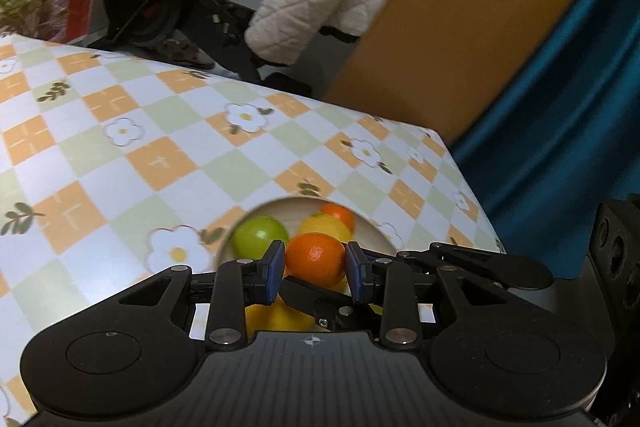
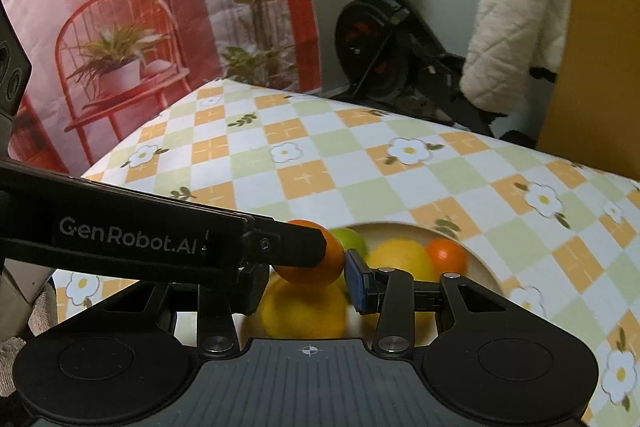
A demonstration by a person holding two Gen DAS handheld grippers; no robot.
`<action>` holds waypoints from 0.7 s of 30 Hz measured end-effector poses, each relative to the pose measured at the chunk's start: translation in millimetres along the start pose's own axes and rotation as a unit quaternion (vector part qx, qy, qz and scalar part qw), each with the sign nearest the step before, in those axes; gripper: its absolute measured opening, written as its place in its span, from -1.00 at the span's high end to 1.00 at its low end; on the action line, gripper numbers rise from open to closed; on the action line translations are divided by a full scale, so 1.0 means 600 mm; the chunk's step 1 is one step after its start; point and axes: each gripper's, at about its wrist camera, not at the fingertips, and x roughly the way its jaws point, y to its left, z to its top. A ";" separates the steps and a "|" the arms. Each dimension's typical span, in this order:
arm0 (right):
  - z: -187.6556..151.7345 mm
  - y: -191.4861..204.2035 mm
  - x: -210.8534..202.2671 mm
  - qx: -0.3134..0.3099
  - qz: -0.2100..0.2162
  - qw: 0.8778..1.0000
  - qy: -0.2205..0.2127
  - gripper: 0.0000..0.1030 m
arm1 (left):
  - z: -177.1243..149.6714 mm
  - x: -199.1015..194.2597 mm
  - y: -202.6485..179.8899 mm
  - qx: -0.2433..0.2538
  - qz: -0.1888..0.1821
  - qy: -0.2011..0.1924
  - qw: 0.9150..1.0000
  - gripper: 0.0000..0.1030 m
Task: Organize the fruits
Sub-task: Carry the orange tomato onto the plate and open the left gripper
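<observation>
A pale plate (image 1: pixel 376 231) on the checked tablecloth holds a green apple (image 1: pixel 258 235), yellow lemons (image 1: pixel 322 225) and a small orange (image 1: pixel 340 214). My left gripper (image 1: pixel 315 267) is shut on another orange (image 1: pixel 316 263), held just above the plate. In the right wrist view the same orange (image 2: pixel 316 267) sits between the blue pads of my right gripper (image 2: pixel 308 283), with the left gripper's finger (image 2: pixel 296 247) crossing in front. The plate (image 2: pixel 472 259), a lemon (image 2: pixel 400 255), the apple (image 2: pixel 352 239) and the small orange (image 2: pixel 446 255) lie behind. Whether the right pads press the orange is unclear.
The table (image 2: pixel 320 163) has its far edge near an exercise bike (image 2: pixel 380 39) with a white quilted coat (image 2: pixel 516 11) hung on it. A brown panel (image 1: pixel 460 19) and a teal curtain (image 1: pixel 560 87) stand past the table's right corner.
</observation>
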 end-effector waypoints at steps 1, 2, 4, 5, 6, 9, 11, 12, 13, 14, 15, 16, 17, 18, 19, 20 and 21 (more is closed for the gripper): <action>-0.004 -0.006 -0.004 0.004 -0.001 1.000 -0.001 0.27 | -0.002 0.002 -0.006 0.005 -0.001 0.002 1.000 0.33; -0.009 -0.013 -0.008 0.008 -0.002 1.000 -0.001 0.27 | -0.004 0.007 -0.013 0.010 -0.003 0.005 1.000 0.33; -0.018 -0.026 -0.014 0.016 -0.005 1.000 -0.001 0.27 | -0.009 0.016 -0.028 0.017 -0.004 0.011 1.000 0.33; -0.022 -0.032 -0.017 0.021 -0.005 1.000 0.000 0.27 | -0.011 0.020 -0.034 0.021 -0.004 0.014 1.000 0.33; -0.027 -0.037 -0.018 0.025 -0.006 1.000 0.000 0.27 | -0.014 0.026 -0.042 0.024 -0.004 0.018 1.000 0.33; -0.039 -0.047 -0.020 0.038 -0.004 0.999 0.002 0.26 | -0.022 0.034 -0.051 0.032 -0.001 0.026 0.999 0.33; -0.044 -0.050 -0.020 0.044 -0.001 0.999 0.002 0.26 | -0.025 0.036 -0.054 0.035 0.002 0.029 0.999 0.33; -0.046 -0.052 -0.020 0.047 0.000 0.999 0.002 0.26 | -0.025 0.036 -0.054 0.036 0.002 0.030 0.999 0.33; -0.048 -0.053 -0.020 0.049 0.001 0.999 0.001 0.26 | -0.026 0.037 -0.055 0.036 0.003 0.031 0.999 0.33; -0.048 -0.054 -0.019 0.050 0.002 0.999 0.001 0.26 | -0.027 0.038 -0.056 0.036 0.004 0.032 0.999 0.33; -0.048 -0.053 -0.018 0.051 0.003 0.999 0.001 0.26 | -0.025 0.034 -0.053 0.036 0.004 0.033 0.999 0.33; -0.049 -0.054 -0.018 0.051 0.003 0.999 0.001 0.26 | -0.026 0.034 -0.053 0.037 0.004 0.034 0.999 0.33; -0.049 -0.054 -0.018 0.051 0.003 0.999 0.001 0.26 | -0.027 0.036 -0.054 0.038 0.005 0.036 0.999 0.33; -0.049 -0.054 -0.018 0.052 0.003 0.999 0.001 0.26 | -0.026 0.036 -0.054 0.038 0.006 0.037 0.999 0.33; -0.050 -0.055 -0.018 0.054 0.004 0.999 0.002 0.26 | -0.026 0.037 -0.055 0.039 0.006 0.038 0.998 0.32; -0.051 -0.056 -0.018 0.056 0.005 0.998 0.002 0.26 | -0.028 0.039 -0.056 0.041 0.007 0.040 0.998 0.32; -0.055 -0.057 -0.018 0.057 0.005 0.998 0.002 0.26 | -0.028 0.039 -0.057 0.041 0.006 0.040 0.998 0.32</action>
